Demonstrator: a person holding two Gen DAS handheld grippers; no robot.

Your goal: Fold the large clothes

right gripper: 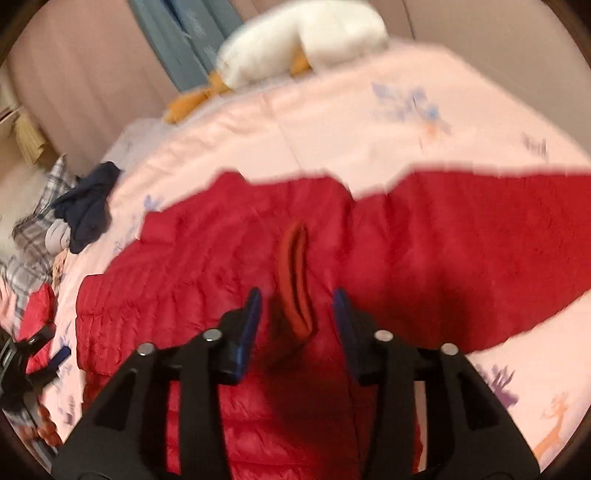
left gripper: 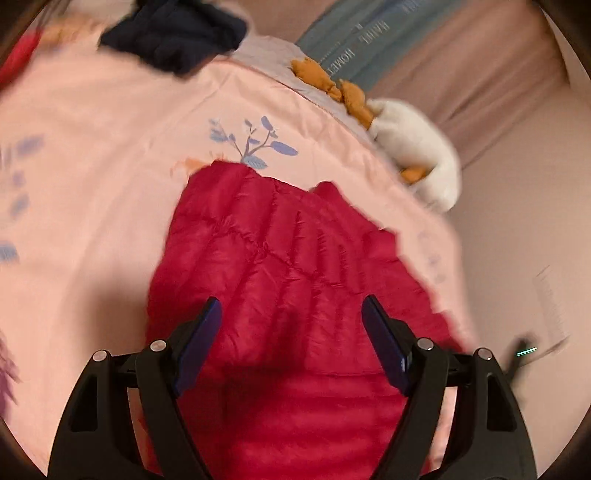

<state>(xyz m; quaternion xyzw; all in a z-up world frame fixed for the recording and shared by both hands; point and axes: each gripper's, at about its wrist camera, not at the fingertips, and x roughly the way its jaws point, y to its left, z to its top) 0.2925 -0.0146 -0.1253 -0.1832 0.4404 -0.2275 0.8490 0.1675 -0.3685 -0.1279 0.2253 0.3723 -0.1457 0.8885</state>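
A red quilted down jacket (right gripper: pixel 207 280) lies spread on a pale pink bedspread with blue leaf prints (right gripper: pixel 317 125), its long axis running across the right wrist view from the lower left edge toward the right edge, where a sleeve or panel stretches away. Near its middle an orange-red knitted collar or cuff (right gripper: pixel 295 273) stands up as a narrow fold pointing away from the camera. The right gripper (right gripper: pixel 297 295) hovers above this fold with its blue-padded jaws partly apart; the fold sits between them, but motion blur hides whether the pads touch it. In the left wrist view another part of the jacket (left gripper: pixel 273 258) runs away from the camera toward a blue plant print, and the left gripper (left gripper: pixel 291 306) hangs over it with its jaws spread wide, nothing pinched. That gripper also shows at the left edge of the right wrist view (right gripper: pixel 26 362). A white plush goose with orange feet (left gripper: pixel 413 147) lies at the far edge of the bed, a dark navy crumpled garment (left gripper: pixel 177 37) sits on the bedspread, and a grey plaid cloth (right gripper: pixel 37 221) lies beside it. Pinkish curtains (left gripper: pixel 480 66) and a teal cloth with lettering (left gripper: pixel 362 33) back the bed.
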